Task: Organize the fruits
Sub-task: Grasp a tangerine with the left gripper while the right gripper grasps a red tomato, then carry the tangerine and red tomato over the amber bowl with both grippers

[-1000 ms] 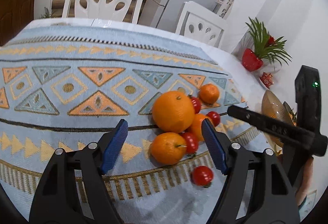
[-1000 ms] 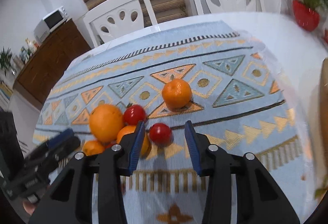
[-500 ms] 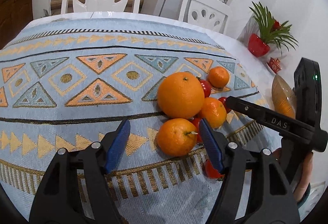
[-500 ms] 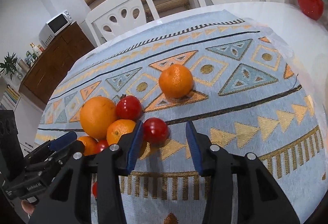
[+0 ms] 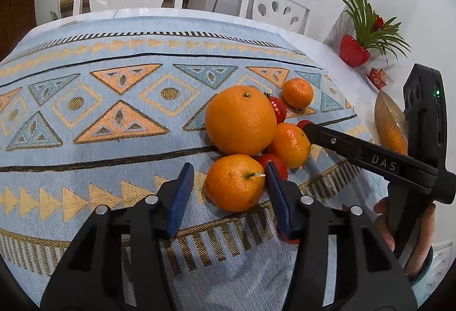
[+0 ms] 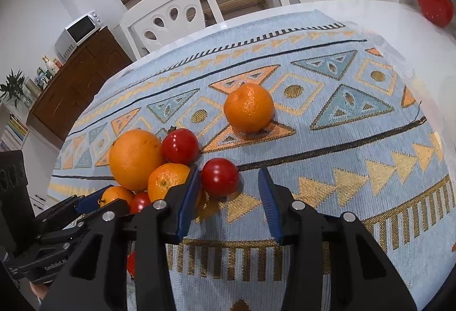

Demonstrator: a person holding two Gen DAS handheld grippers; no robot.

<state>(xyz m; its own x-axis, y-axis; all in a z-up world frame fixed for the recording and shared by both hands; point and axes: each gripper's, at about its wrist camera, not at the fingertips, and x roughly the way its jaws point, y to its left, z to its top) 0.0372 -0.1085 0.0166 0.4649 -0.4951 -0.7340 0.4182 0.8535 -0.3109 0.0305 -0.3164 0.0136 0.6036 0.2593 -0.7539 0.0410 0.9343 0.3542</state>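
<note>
- The left gripper [image 5: 228, 191] stood wide open around a small stemmed orange mandarin [image 5: 235, 182], its blue-padded fingers [image 5: 180, 194] either side of the fruit; contact could not be told.
- The right gripper [image 6: 228, 197] was likewise wide open and held nothing; a red cherry tomato [image 6: 220, 176] sat between its tips, just beside the left pad.
- Behind these lay the cluster: a large round orange [image 5: 240, 120] touching a second mandarin [image 5: 290, 144], with more tomatoes wedged between.
- A lone mandarin [image 6: 248, 107] sat apart from the pile on the blue-and-orange patterned woven cloth [image 6: 356, 140].
- Left of the fruit the cloth lay bare up to its far edge; on the right it ended near the white table rim [image 5: 322, 46].
- Only the left view showed an amber ribbed glass bowl [image 5: 389, 126], partly hidden by the right gripper's body.
- Only the right view showed a brown wooden cabinet [image 6: 77, 83].
- One tomato [image 5: 289, 238] was mostly hidden under the left gripper's right finger.
</note>
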